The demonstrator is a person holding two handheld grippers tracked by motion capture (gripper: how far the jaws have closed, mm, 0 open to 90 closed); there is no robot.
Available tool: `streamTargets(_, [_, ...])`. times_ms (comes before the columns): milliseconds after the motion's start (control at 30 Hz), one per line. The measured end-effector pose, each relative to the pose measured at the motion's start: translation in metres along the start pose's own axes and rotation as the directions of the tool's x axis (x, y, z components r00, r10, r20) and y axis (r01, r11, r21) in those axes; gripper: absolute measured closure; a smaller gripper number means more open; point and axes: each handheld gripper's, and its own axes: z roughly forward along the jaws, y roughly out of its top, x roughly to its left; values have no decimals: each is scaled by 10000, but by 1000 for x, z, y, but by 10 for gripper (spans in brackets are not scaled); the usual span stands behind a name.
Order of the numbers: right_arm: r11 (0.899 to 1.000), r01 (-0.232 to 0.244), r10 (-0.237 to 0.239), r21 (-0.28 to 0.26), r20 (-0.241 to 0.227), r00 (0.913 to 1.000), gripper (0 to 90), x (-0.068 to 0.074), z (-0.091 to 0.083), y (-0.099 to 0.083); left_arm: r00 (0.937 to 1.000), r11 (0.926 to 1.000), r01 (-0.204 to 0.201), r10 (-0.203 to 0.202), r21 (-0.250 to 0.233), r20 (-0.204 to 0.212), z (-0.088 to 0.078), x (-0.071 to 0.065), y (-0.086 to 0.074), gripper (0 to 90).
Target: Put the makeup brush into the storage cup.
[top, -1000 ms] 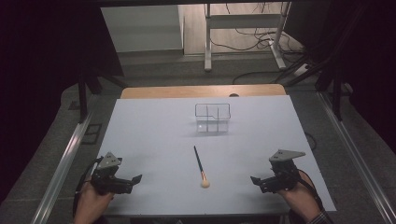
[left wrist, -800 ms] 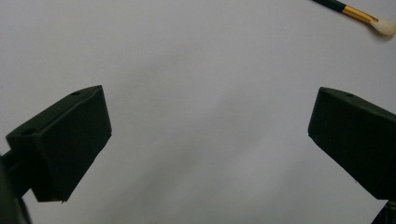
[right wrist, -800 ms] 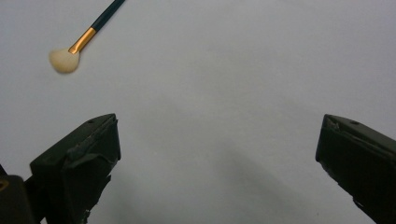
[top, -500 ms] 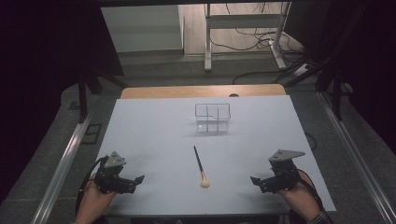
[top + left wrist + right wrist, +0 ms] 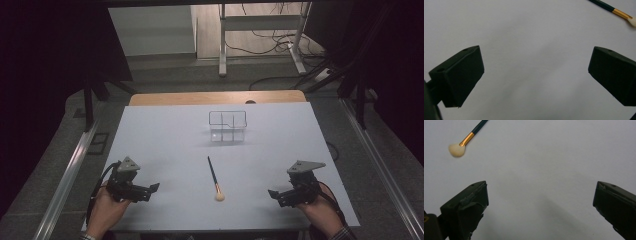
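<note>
1. Black jaws of the left gripper (image 5: 150,188) stood wide apart and empty. Compared with a second before, this gripper had slid slightly toward the near edge of the table (image 5: 165,130), staying low at the left; the right gripper (image 5: 274,193) had not visibly moved. Its jaws were likewise spread, nothing between them.
2. Judgement: the shift was small positioning only; no approach to the work piece had begun, so the job looked to be at its very start.
3. The makeup brush (image 5: 214,175) lay flat on the white table, midway between the two grippers and apart from both. Pale bristle head toward the person, dark handle pointing away toward the far side. In the left gripper view its gold ferrule and tip (image 5: 622,14) sat at the upper right; in the right gripper view the bristle head (image 5: 457,149) sat at upper left.
4. Surroundings: a clear plastic organiser (image 5: 228,125) with compartments stood beyond the brush handle, well apart from it and apparently empty.
5. Obstructions: none noted between either gripper and the brush, or between brush and organiser.
</note>
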Motion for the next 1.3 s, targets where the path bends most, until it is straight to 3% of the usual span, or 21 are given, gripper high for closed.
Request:
streamTargets(133, [10000, -1, 1, -15, 18, 10000, 2, 0, 0, 0, 9998, 9998, -170, 172, 125, -131, 3, -2, 5, 11])
streamTargets(267, [10000, -19, 19, 7, 9, 10000, 2, 0, 1, 0, 9972, 9977, -576, 593, 371, -460, 9, -6, 10, 10])
streamTargets(467, [10000, -26, 26, 8, 7, 10000, 2, 0, 1, 0, 9964, 9961, -742, 760, 475, -381, 15, -10, 17, 9])
streamTargets(933, [9999, 23, -23, 99, -6, 10000, 2, 0, 2, 0, 9980, 9973, -567, 579, 467, -245, 25, -15, 32, 6])
streamTargets(1300, [9999, 71, -71, 136, -6, 10000, 2, 0, 2, 0, 9963, 9947, -846, 852, 588, -76, 38, -25, 46, 6])
